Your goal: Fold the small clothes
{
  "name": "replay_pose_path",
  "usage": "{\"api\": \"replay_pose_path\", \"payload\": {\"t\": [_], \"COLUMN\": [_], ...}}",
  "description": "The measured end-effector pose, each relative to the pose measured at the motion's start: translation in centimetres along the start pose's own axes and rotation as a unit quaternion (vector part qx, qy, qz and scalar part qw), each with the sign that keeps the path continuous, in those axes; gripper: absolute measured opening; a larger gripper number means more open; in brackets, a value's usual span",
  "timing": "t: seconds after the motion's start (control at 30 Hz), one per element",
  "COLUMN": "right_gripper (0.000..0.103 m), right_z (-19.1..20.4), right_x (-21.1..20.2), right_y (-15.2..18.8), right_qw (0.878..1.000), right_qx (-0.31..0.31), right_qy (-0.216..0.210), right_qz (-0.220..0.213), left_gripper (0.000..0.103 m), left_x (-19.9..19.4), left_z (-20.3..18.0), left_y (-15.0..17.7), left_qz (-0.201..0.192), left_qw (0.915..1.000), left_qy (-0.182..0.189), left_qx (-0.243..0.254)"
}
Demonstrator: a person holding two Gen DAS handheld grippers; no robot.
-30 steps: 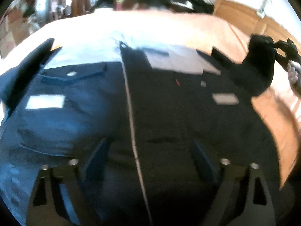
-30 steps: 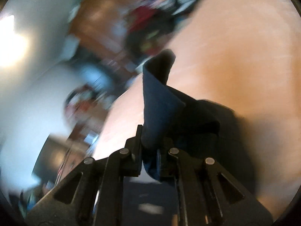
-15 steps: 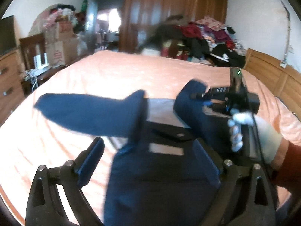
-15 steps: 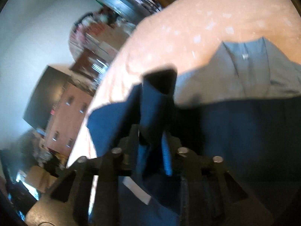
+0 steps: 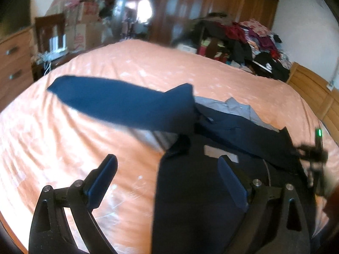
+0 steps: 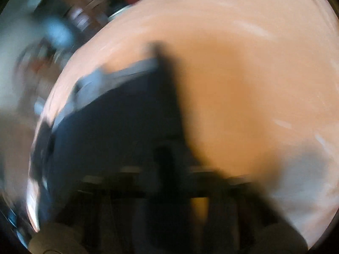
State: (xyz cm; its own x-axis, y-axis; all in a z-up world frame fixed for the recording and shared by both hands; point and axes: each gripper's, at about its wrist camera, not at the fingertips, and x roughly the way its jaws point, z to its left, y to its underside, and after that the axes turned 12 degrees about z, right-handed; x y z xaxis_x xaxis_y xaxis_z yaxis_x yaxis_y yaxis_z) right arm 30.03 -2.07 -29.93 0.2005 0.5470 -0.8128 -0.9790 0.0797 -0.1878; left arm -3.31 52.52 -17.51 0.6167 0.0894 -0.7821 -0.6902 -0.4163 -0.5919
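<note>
Peach bedsheet underlies navy garment, draped between the wide-spread left claw.

Daylight fills the left wrist view, brightest at a blown-out doorway far back. The orange bedsheet glares pale in patches. Fisheye bending curves the room at the rim, with black corners. The dark garment smears slightly. The right wrist view is heavily motion-blurred: the right gripper is a dim smudge, casting a soft shadow.
</note>
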Motion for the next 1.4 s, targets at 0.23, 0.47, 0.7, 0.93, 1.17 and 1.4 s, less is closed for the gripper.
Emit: {"api": "replay_pose_path", "payload": {"t": [0.23,0.47,0.7,0.93,1.17,1.4], "right_gripper": [0.037,0.047,0.063,0.065,0.063,0.063], "right_z": [4.7,12.0,16.4,17.4,17.0,16.0], "right_x": [-4.0,-1.0,0.4,-0.6,-2.4,-2.8], "right_y": [0.0,1.2,4.1,5.7,6.6,6.4], "right_qw": [0.996,0.989,0.982,0.980,0.980,0.978], "right_qx": [-0.052,-0.112,-0.145,-0.151,-0.144,-0.131], "right_qy": [-0.017,-0.097,-0.123,-0.128,-0.140,-0.159], "right_qz": [-0.075,-0.028,0.005,0.004,-0.010,-0.013], "left_gripper": [0.096,0.096,0.096,0.096,0.000,0.013], "left_x": [-0.3,0.9,8.3,12.5,13.9,5.8], "left_z": [2.7,9.0,15.1,19.3,18.6,-6.5], "left_y": [0.3,-4.6,-9.7,-11.6,-17.8,-16.8], "left_qz": [-0.002,-0.009,0.051,0.035,0.019,-0.041], "left_qw": [0.9992,0.9911,0.9750,0.9656,0.9788,0.9679], "left_qy": [-0.025,0.014,0.022,-0.022,-0.007,0.196], "left_qx": [-0.030,-0.132,-0.215,-0.257,-0.204,0.153]}}
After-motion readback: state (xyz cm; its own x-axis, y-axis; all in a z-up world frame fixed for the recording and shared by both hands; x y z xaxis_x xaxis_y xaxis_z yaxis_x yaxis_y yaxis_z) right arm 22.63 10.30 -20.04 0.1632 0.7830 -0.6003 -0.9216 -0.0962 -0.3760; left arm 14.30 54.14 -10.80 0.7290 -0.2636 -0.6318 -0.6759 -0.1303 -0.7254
